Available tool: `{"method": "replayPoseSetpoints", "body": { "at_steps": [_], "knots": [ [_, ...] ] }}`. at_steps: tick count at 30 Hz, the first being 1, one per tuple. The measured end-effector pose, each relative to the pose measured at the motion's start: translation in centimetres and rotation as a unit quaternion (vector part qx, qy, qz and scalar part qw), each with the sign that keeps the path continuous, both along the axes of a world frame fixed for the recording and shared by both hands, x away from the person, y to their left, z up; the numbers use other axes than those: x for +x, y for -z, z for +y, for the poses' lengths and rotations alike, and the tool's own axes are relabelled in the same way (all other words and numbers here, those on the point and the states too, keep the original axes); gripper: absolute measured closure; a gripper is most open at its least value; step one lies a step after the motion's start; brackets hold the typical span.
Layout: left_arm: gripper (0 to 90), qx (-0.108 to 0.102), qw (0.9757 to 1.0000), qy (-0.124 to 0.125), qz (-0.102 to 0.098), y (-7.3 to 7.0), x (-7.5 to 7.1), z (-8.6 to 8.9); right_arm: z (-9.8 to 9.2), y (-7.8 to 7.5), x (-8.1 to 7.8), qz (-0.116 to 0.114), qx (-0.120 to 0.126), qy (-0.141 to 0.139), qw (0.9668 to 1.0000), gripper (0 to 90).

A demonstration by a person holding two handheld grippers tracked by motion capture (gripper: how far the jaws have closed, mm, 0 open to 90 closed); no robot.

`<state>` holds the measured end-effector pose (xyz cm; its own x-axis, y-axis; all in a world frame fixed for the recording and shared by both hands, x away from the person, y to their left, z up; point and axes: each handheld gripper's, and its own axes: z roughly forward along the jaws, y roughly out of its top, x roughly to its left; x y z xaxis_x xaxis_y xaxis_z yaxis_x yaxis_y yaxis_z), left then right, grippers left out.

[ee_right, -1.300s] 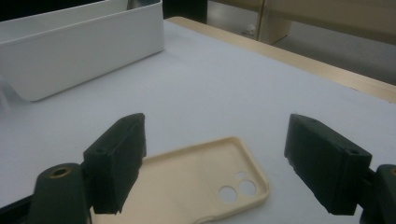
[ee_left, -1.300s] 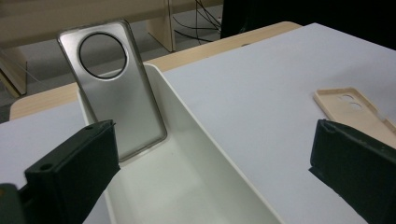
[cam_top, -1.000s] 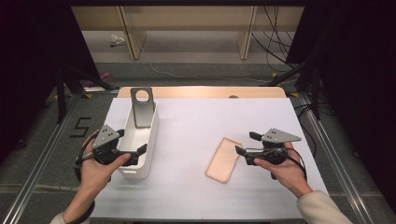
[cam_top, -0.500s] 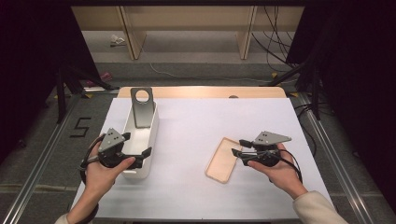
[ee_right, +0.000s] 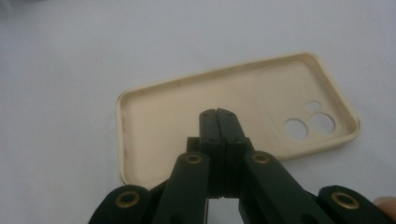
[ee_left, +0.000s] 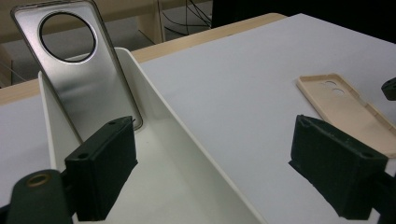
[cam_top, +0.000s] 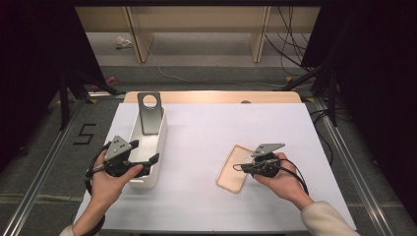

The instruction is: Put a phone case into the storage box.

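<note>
Standing at the left of the high view, a white bin (cam_top: 156,147) lies lengthwise on the white table (cam_top: 206,132). It holds one thing: a grey metal plate with a round hole (cam_top: 149,112), which leans upright against the far end wall of the bin, in the upper part of the frame. In the left gripper view the same plate (ee_left: 79,79) fills the upper left corner, and the rest of the bin floor (ee_left: 154,172) is bare.

The left gripper (cam_top: 140,152) is at the near end of the bin, lower left of the high view. Its jaws have just been closing a little but they stand wide apart; one is inside the bin, the other is outside over the table, so the near part of the bin's side wall is between them. The pads do not press on it.

The beige phone case (cam_top: 237,167) lies open side up on the table, right of centre and well apart from the bin. In the right gripper view the case (ee_right: 243,102) is empty, with its camera holes at the right. The right gripper (ee_right: 218,116) has just been closing, and its jaws now meet, pad against pad, over the inside of the case. Nothing is between them.
</note>
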<state>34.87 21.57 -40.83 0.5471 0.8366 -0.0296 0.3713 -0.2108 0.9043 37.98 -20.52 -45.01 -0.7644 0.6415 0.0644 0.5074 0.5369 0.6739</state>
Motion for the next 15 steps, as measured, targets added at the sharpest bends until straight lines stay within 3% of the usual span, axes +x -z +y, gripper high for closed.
{"method": "replayPoseSetpoints", "body": {
  "at_steps": [15],
  "knots": [
    [14.1,0.004,1.0000,0.002,0.003,0.1,0.1,-0.1,1.7,1.1,-0.4,0.033,-0.048,-0.032,0.9978,90.0]
  ]
}}
